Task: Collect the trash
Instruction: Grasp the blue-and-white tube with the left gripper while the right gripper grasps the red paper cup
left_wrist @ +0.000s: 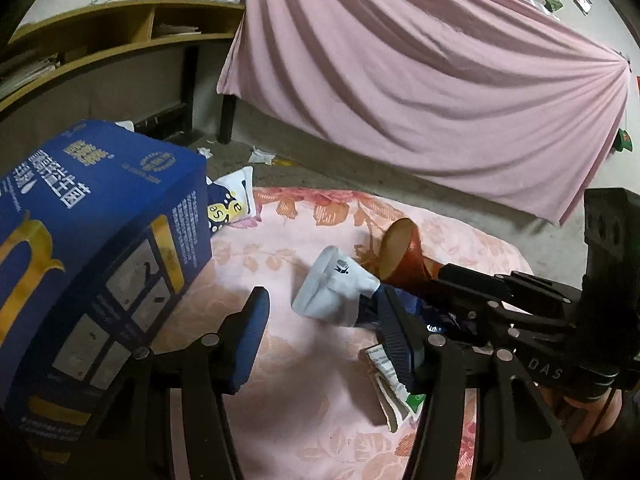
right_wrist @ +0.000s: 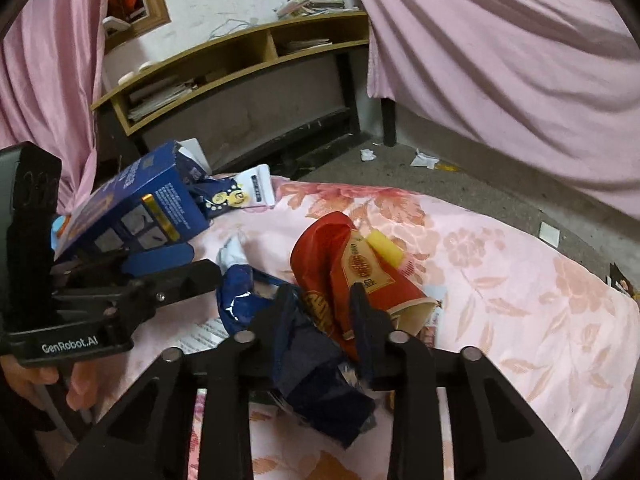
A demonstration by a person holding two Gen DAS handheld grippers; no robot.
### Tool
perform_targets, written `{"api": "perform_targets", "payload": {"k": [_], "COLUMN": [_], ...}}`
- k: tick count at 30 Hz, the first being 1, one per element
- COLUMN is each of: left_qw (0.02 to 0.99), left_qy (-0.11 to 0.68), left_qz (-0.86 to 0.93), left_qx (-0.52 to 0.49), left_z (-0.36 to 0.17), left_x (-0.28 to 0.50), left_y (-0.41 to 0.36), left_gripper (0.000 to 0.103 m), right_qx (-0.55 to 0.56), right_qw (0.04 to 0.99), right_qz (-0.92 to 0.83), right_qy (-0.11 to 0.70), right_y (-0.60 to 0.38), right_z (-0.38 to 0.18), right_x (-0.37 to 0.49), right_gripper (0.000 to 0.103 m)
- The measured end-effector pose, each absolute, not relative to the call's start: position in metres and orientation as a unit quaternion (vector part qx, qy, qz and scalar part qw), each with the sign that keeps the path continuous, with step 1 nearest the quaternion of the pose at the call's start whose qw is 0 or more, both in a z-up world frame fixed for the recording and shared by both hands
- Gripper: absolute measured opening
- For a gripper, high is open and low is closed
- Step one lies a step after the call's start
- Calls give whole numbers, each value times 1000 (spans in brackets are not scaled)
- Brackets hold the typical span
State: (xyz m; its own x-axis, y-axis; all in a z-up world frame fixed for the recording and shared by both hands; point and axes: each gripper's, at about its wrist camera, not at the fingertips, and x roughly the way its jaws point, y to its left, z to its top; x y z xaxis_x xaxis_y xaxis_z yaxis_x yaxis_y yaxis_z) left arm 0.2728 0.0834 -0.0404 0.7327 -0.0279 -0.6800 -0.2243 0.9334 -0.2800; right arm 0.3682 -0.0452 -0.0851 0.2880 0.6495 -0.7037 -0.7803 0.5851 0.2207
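Dim, flat indoor lighting; soft shadows beneath gripper fingers (left_wrist: 256, 340). Strong fisheye curvature, dark vignetted corners, mild blur and compression noise.

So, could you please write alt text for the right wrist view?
The right gripper is shut on a crumpled dark blue plastic wrapper above a pink floral bedspread, beside a squashed red paper cup. At left, the left gripper sits by a blue carton.

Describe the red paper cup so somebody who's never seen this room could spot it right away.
Find the pink floral bedspread in front of the pink curtain. Near its middle lies a trash pile beside the blue carton. The red paper cup lies tipped on its side there, the only red item, with a gold emblem and a yellow block at its base.
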Motion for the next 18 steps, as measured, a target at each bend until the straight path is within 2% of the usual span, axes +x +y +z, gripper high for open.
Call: {"api": "perform_targets", "payload": {"k": [1,4,18], "left_qw": [914,912,890], "left_qy": [362,365,380], "left_qz": [53,48,-15], "left_qx": [-176,-181,-252], "left_z": [-40,-40,-37], "left_x": [273,273,298], "left_y": [83,83,71], "left_gripper": [50,50,50], "right_qx": [-81,-65,-11], "right_qw": [798,802,835], "right_qz": [446,437,368], "right_qy": [396,401,409], "right_y": [-47,-59,-120], "right_z": [-86,-87,-88], "right_x": [369,371,374], "right_gripper": [10,6,6]}}
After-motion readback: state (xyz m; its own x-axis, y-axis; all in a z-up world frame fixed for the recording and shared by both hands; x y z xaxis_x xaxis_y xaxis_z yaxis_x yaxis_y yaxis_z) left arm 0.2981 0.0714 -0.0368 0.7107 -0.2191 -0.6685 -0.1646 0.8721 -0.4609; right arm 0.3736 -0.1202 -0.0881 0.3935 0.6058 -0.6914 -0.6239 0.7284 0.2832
